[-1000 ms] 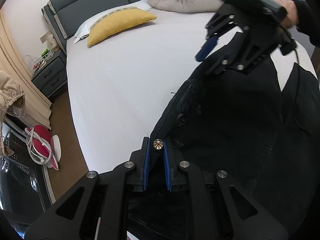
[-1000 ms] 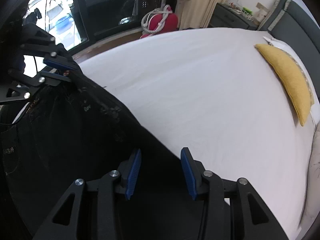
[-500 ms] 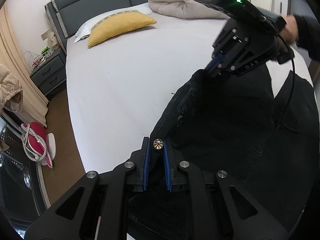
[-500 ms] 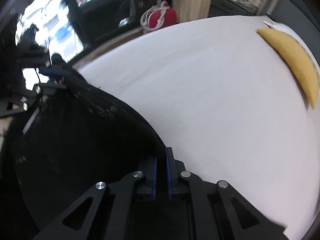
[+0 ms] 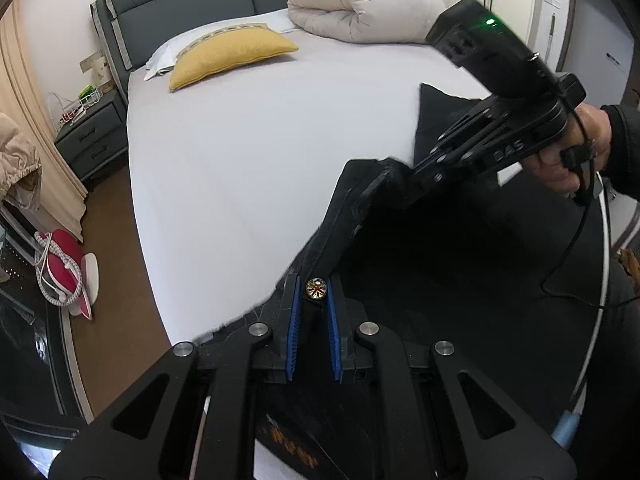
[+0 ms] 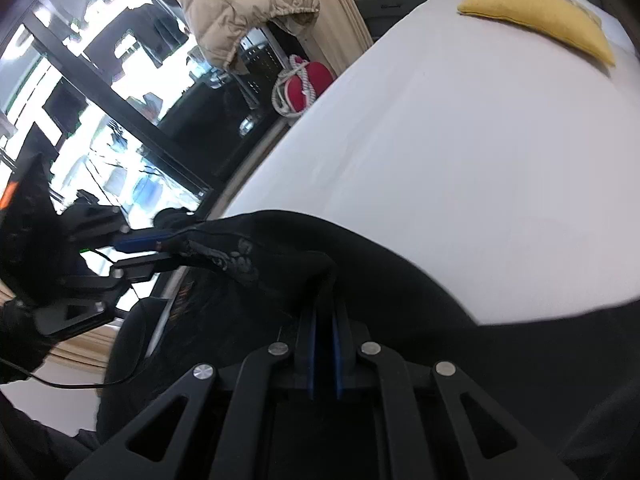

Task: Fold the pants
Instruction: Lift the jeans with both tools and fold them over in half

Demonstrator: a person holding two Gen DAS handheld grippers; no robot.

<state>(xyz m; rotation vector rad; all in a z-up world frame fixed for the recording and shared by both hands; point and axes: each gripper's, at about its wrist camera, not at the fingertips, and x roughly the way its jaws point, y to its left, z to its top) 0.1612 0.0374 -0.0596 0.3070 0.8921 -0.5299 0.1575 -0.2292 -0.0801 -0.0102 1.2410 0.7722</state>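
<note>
Black fabric pants: waistband lifted above the near edge of the white-sheeted bed. Left claw: clamped on the waistband at its brass button. Right claw: clamped on the waistband's other end. Yellow rectangular pillow: far left.

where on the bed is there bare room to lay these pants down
Bare sheet runs from the yellow pillow and rolled duvet down to the pants. It is crowded only at the near corner, where both grippers pinch the pants.
</note>
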